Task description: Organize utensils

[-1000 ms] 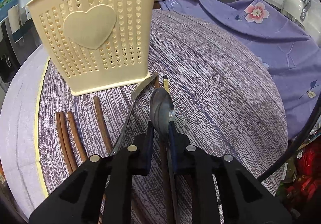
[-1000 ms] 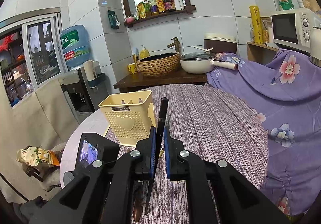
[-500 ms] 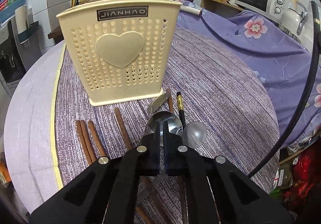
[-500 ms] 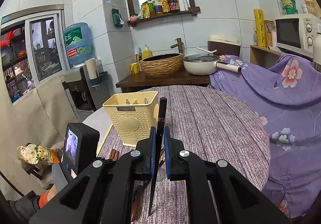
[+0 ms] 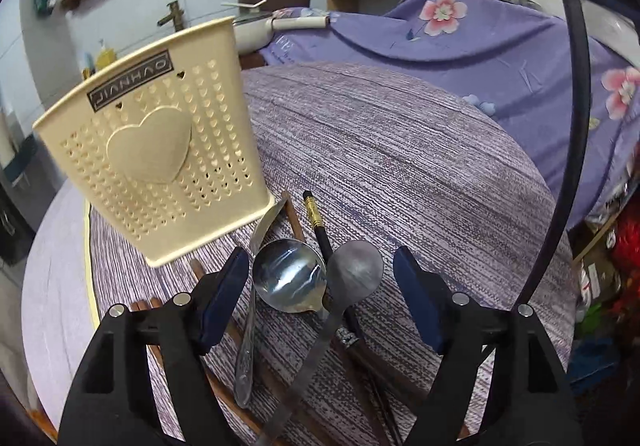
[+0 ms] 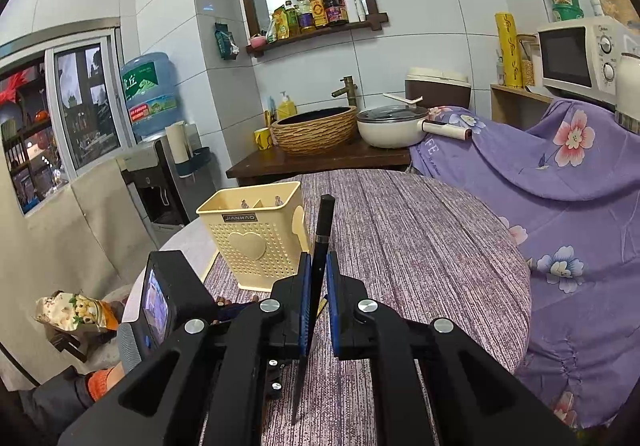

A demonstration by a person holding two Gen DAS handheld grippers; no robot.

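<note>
Two spoons (image 5: 316, 278) on the table between the left gripper's (image 5: 320, 296) opening fingers.

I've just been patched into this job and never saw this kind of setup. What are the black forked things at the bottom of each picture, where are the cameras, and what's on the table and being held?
There is no robot arm. A person carries one hand-held gripper in each hand, and each has a wide-angle camera looking forward along its two fingers. The left hand-held gripper has its jaws opening, gripping nothing, above two metal spoons lying on the purple-clothed round table. Brown chopsticks and a black chopstick lie there too, beside a cream perforated utensil holder. The right hand-held gripper is shut on a black chopstick-like stick, pointing upward, with the holder standing beyond it.
</note>
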